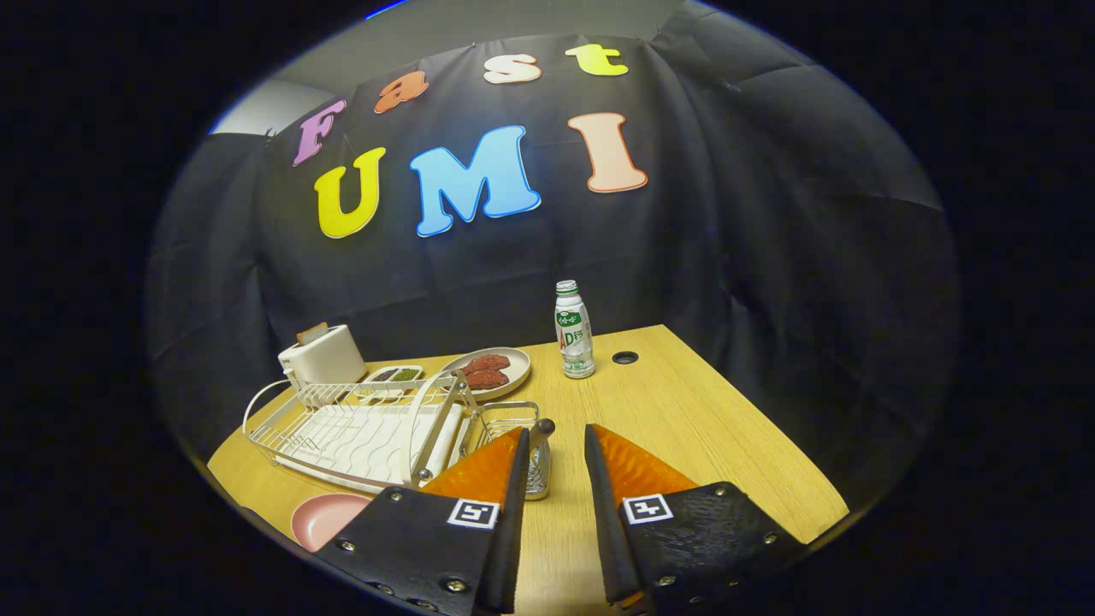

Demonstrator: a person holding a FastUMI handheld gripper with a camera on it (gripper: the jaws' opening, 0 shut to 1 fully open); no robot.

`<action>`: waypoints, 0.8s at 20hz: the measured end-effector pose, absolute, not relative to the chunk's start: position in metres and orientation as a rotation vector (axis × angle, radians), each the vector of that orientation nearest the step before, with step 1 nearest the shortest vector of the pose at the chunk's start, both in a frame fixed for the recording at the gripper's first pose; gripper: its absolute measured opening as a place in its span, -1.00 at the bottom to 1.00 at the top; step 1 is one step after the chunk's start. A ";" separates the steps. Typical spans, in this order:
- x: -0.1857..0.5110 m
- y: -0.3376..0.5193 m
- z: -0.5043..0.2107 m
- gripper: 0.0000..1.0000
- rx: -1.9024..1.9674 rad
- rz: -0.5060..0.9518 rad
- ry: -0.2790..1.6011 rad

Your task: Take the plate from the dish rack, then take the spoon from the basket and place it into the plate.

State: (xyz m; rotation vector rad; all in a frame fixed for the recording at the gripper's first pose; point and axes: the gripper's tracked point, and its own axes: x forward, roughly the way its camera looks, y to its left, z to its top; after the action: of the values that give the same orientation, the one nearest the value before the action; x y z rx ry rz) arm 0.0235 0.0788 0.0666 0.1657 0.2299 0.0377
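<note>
the gripper (554, 441) hangs with fingers parted on nothing, the dark-tipped spoon handle (542, 428) standing in the wire basket (505, 417) between them. round pink plate (329, 518) lies lower left beside the white wire dish rack (359, 428); the bottle's (574, 331) label is unreadable.

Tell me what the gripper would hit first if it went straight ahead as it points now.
The gripper, fingers open, holds nothing. Straight ahead lies bare table, then probably the bottle; the spoon in the basket sits close beside one finger, so depth is uncertain.

bottle (574, 330) stands right of dish rack (359, 428).
</note>
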 end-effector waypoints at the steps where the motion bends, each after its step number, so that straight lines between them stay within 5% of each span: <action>1: 0.030 0.077 0.066 -0.23 0.159 0.039 0.220; 13: 0.079 0.108 0.045 -0.26 0.194 0.158 0.172; 14: 0.084 0.109 0.045 -0.47 0.178 0.160 0.160; 16: 0.088 0.114 0.044 -0.50 0.156 0.164 0.152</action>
State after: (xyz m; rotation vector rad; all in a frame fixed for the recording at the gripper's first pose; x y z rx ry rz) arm 0.0877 0.1137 0.0441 0.1561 0.1517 0.1645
